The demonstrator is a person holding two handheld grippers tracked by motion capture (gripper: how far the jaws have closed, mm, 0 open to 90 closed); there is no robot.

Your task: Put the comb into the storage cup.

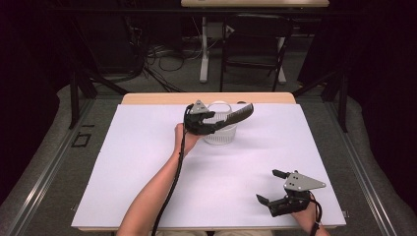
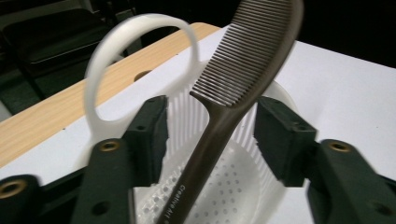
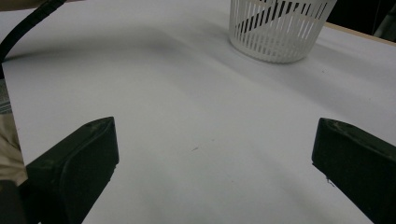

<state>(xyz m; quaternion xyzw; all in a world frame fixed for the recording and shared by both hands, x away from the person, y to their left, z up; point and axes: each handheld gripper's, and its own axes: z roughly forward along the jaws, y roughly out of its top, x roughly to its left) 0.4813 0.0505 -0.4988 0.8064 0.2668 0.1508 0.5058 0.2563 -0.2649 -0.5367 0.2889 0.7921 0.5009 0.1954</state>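
- Near the counter's (image 1: 147, 162) far edge: left tool (image 1: 216, 126), jaws apart, comb (image 2: 233, 93) between them, over white basket (image 1: 221, 135).
- Near right corner: right tool (image 1: 272, 187) spread wide, holding nothing.

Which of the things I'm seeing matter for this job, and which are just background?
In the job:
- comb, between the left gripper jaws
- white basket under it

Just there:
- right gripper, open, idle on the table
- chair behind
- floor cables
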